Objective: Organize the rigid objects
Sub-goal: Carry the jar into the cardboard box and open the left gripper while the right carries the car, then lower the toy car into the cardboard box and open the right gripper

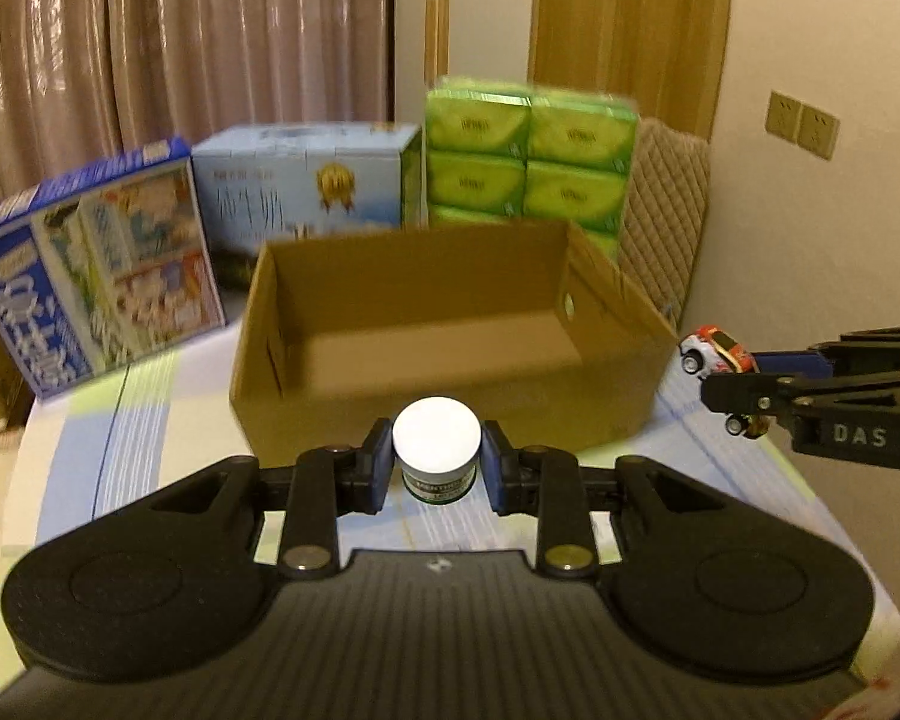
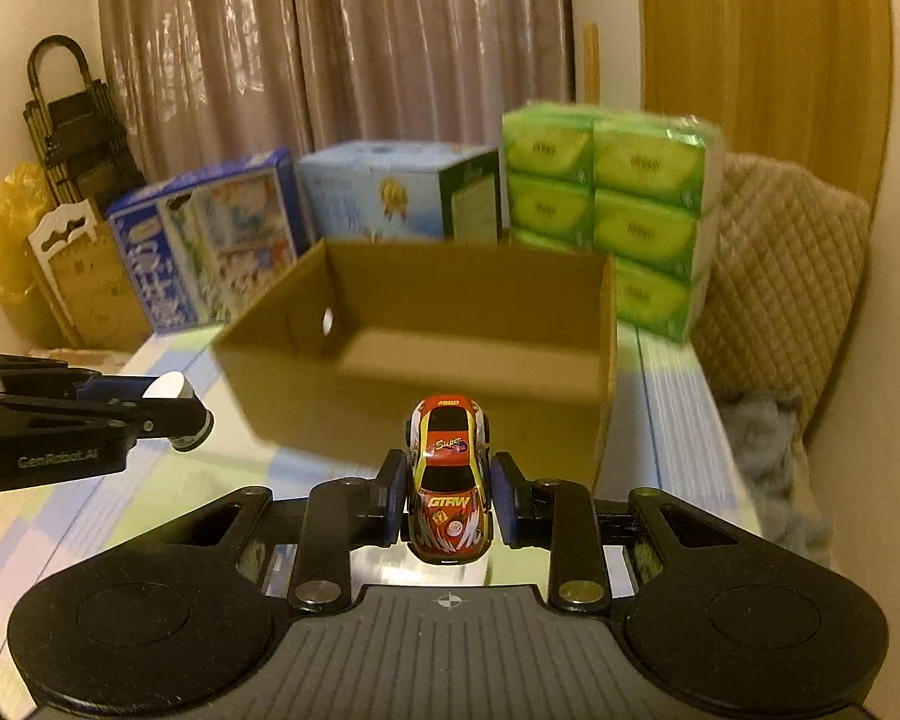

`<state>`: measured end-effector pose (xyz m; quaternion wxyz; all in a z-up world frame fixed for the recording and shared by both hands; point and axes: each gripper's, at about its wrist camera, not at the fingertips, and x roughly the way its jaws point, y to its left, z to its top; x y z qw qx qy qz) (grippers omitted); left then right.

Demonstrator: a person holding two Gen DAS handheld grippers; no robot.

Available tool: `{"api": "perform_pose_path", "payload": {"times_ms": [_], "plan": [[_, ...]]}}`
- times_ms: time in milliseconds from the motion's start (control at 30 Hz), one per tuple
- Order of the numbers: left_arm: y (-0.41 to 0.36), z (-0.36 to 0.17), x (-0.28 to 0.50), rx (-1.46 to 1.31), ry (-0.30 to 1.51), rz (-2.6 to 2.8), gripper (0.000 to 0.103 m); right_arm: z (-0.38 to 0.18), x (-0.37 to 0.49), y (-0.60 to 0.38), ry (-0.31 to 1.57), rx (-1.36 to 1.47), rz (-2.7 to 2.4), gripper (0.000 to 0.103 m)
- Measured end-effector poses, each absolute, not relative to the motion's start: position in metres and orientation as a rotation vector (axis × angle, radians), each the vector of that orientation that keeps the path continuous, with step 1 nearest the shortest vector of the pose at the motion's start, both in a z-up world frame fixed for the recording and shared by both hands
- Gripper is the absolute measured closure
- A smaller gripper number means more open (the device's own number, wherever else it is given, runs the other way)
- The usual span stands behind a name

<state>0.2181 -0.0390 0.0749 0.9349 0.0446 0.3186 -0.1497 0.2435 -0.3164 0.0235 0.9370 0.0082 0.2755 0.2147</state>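
My left gripper is shut on a small white-lidded jar with a green label, held above the table just in front of the open cardboard box. My right gripper is shut on a red toy car marked GTRW, also held in front of the box. The right gripper and car show at the right of the left wrist view. The left gripper with the jar shows at the left of the right wrist view. The box's inside looks empty.
Behind the box stand a blue picture carton, a light-blue carton and a stack of green tissue packs. A quilted cushion sits at the right. The table has a striped cloth. Curtains hang behind.
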Motion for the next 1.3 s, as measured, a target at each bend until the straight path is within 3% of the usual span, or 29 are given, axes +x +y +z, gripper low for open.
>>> {"api": "perform_pose_path", "payload": {"times_ms": [233,500,533,567,600,1233,1300], "plan": [[-0.040,0.078,0.295,0.073,0.655,-0.285,0.077,0.034,0.334,-0.309,0.586,0.083,0.425,0.077],[-0.051,0.053,0.345,0.067,0.686,-0.285,0.075,0.012,0.382,-0.307,0.622,0.114,0.392,0.076],[-0.052,0.050,0.351,0.063,0.696,-0.283,0.069,0.009,0.386,-0.307,0.627,0.122,0.389,0.076],[-0.053,0.046,0.357,0.059,0.715,-0.274,0.050,0.006,0.389,-0.307,0.632,0.127,0.389,0.077],[-0.052,0.042,0.362,0.050,0.727,-0.263,0.043,0.003,0.393,-0.307,0.639,0.135,0.391,0.076],[-0.031,0.042,0.348,0.043,0.687,-0.227,0.043,-0.018,0.403,-0.302,0.655,0.144,0.382,0.076],[-0.029,0.044,0.345,0.044,0.683,-0.232,0.043,-0.019,0.406,-0.304,0.656,0.178,0.404,0.071]]}}
